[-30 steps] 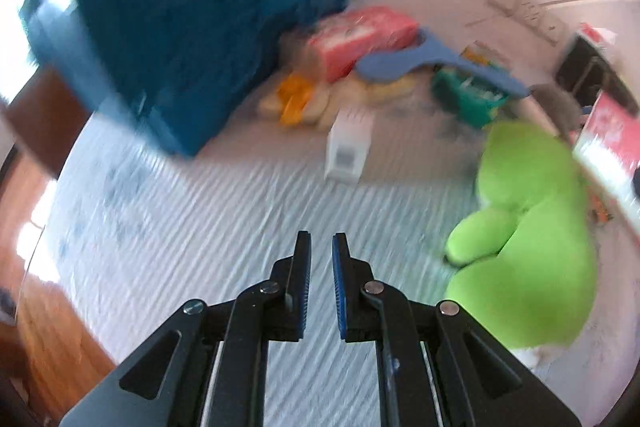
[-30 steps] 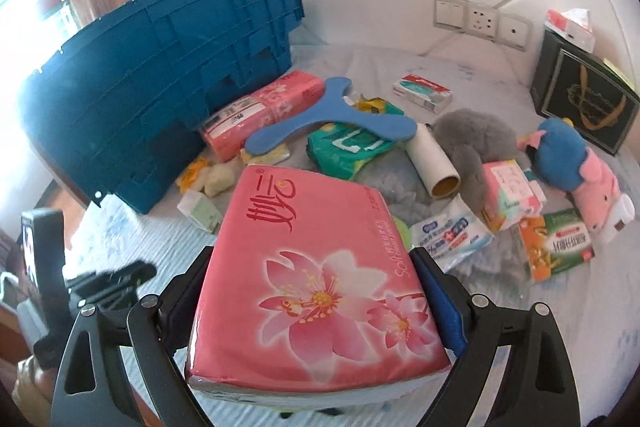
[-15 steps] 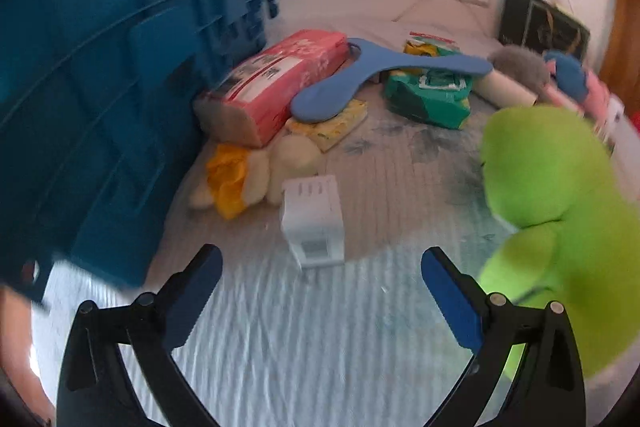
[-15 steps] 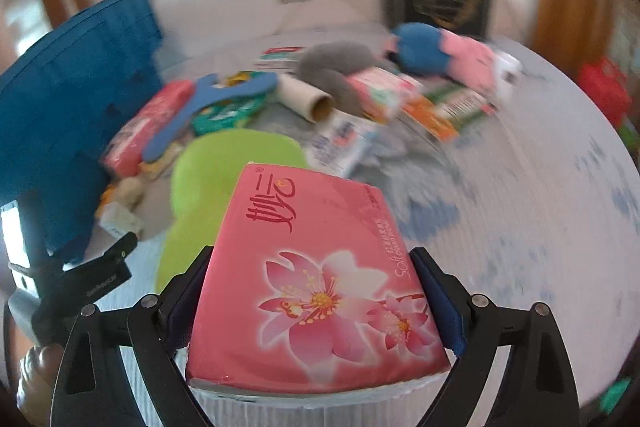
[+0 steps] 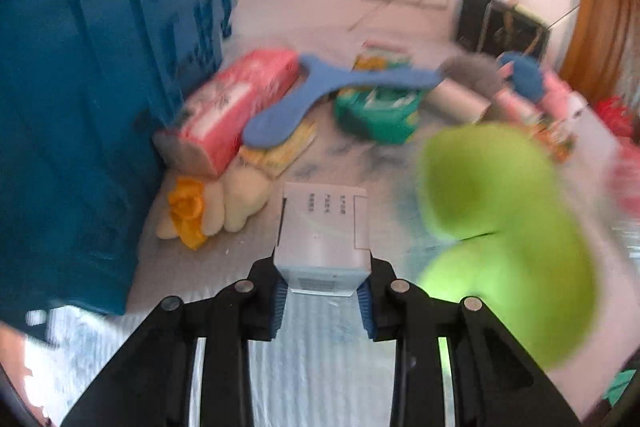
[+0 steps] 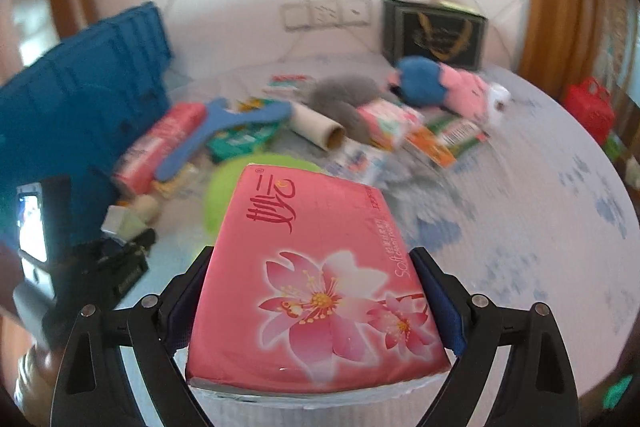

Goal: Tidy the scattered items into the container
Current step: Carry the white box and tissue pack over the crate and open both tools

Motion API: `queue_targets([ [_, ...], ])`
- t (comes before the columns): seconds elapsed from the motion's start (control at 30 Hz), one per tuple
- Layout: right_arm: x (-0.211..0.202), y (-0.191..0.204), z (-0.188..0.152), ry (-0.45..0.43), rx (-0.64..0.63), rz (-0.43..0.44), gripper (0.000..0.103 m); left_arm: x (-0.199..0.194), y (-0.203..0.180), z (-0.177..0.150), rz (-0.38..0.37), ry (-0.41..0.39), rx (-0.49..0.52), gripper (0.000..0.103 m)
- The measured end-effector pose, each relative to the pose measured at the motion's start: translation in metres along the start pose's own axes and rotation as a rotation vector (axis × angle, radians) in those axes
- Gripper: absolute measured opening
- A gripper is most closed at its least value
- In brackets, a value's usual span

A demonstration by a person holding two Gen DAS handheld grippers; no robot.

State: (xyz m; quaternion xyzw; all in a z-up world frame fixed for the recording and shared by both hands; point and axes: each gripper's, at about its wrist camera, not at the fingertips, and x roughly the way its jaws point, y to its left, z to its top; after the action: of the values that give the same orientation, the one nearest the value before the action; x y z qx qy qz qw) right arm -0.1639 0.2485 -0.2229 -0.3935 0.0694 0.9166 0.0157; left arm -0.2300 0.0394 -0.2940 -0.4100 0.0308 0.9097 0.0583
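Note:
A small white box (image 5: 322,227) lies on the striped bed cover, and my left gripper (image 5: 322,295) is closing on it with its blue pads against the near corners. The right wrist view shows the same left gripper (image 6: 124,255) low at the left, beside the box (image 6: 120,223). My right gripper (image 6: 312,279) is shut on a pink flowered tissue pack (image 6: 316,287), held above the bed. The blue crate (image 5: 80,107) stands at the left, and the right wrist view also has this crate (image 6: 80,87) at its left side.
Next to the crate lie another pink tissue pack (image 5: 236,107), a blue boomerang (image 5: 320,87), a green wipes pack (image 5: 376,111) and a yellow plush (image 5: 216,207). A green plush (image 5: 492,219) sits right of the box. Farther back are a cardboard roll (image 6: 320,127), a blue-pink plush (image 6: 448,87) and a black box (image 6: 434,31).
My left gripper opened wide, moved up to the white box and closed around it. My right gripper swung sideways with the pink tissue pack still in it.

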Motion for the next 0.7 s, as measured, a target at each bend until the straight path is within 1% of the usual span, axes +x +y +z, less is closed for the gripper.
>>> queue_targets([
  [0.03,-0.002,0.005,0.005,-0.007,-0.011,0.018,0.093,-0.018,-0.004,0.006,0.002,-0.022,0.001,0.029],
  [0.13,-0.014,0.020,0.025,-0.042,-0.052,0.079,0.093,-0.056,-0.007,0.024,0.009,-0.076,-0.014,0.029],
  [0.2,-0.030,0.030,0.041,-0.086,-0.088,0.119,0.093,-0.085,-0.006,0.037,0.021,-0.128,-0.023,0.029],
  [0.33,-0.067,0.053,0.074,-0.190,-0.166,0.178,0.093,-0.143,-0.001,0.063,0.051,-0.251,-0.051,0.029],
  [0.4,-0.082,0.066,0.088,-0.233,-0.194,0.196,0.093,-0.172,0.005,0.079,0.074,-0.324,-0.058,0.029],
  [0.43,-0.090,0.074,0.096,-0.259,-0.211,0.208,0.093,-0.188,0.011,0.086,0.087,-0.365,-0.065,0.029],
  [0.5,-0.101,0.092,0.109,-0.292,-0.238,0.237,0.093,-0.206,0.023,0.095,0.103,-0.409,-0.080,0.029],
  [0.57,-0.110,0.111,0.118,-0.326,-0.262,0.264,0.093,-0.227,0.040,0.104,0.136,-0.463,-0.094,0.029],
  [0.7,-0.124,0.171,0.139,-0.392,-0.317,0.338,0.093,-0.258,0.083,0.118,0.200,-0.534,-0.118,0.029],
])
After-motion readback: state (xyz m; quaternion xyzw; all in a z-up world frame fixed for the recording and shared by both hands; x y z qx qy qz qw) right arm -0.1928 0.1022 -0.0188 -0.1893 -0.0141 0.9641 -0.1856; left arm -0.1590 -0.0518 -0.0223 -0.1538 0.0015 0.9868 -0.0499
